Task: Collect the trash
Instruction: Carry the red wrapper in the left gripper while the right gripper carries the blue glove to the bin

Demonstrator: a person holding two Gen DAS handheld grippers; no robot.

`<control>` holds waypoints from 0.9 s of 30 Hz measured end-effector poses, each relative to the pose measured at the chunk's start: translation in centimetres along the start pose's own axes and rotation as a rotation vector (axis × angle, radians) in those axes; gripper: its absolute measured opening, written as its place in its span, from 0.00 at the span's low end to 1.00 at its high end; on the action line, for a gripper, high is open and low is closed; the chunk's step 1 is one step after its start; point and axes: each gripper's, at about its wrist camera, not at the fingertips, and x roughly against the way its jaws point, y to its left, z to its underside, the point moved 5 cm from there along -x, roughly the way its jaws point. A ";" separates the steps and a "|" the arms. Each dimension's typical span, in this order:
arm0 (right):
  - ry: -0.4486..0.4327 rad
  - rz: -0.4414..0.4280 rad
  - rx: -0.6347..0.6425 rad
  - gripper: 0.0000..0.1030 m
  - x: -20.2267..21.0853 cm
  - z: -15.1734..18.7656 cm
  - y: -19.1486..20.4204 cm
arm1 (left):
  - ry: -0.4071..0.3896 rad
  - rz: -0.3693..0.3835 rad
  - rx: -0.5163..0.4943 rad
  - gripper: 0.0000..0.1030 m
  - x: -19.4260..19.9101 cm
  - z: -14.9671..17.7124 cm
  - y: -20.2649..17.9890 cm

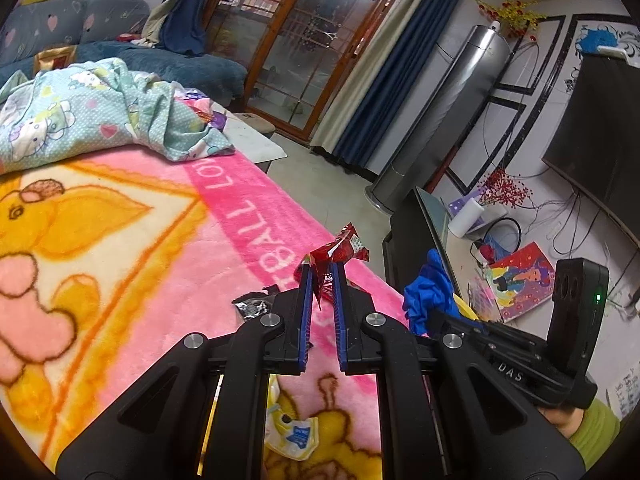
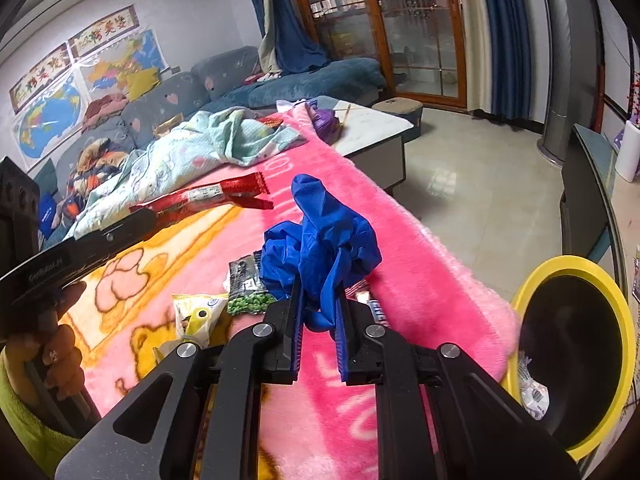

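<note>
My right tool (image 2: 318, 304) is clamped on a crumpled blue glove (image 2: 320, 240), which bunches up above the fingertips and hangs clear of the pink blanket (image 2: 420, 264). My left tool (image 1: 322, 280) is clamped on a red wrapper (image 1: 340, 248); in the right wrist view that wrapper's long axis runs out from the tool across the blanket, roughly level. The relation that governs the next move is the bin: the yellow-rimmed trash bin (image 2: 600, 276) stands off the blanket's edge, to the right of and below the right tool, with its mouth open toward the camera and some litter already inside. The right tool is the nearer of the two, so I judge that the glove should go in first, by a swing to the right and downward. A green pea packet (image 2: 246, 284) and a yellow-white packet (image 2: 198, 314) lie on the blanket, just left of the right tool, not yet collected.
</note>
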 end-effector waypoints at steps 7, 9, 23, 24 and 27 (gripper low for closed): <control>-0.024 0.019 -0.030 0.13 1.2 -0.3 -1.7 | 0.008 0.018 -0.030 0.05 -0.3 0.4 -1.4; -0.030 0.028 -0.039 0.13 1.5 -0.3 -2.3 | 0.014 0.027 -0.039 0.05 -0.4 0.6 -2.0; -0.062 0.096 -0.124 0.13 3.7 0.5 -7.4 | 0.051 0.073 -0.114 0.05 -1.9 2.5 -6.4; -0.065 0.100 -0.130 0.13 4.0 0.5 -7.8 | 0.053 0.075 -0.120 0.05 -2.0 2.6 -6.7; -0.076 0.118 -0.153 0.13 4.6 0.7 -9.2 | 0.069 0.090 -0.136 0.05 -2.7 3.0 -7.9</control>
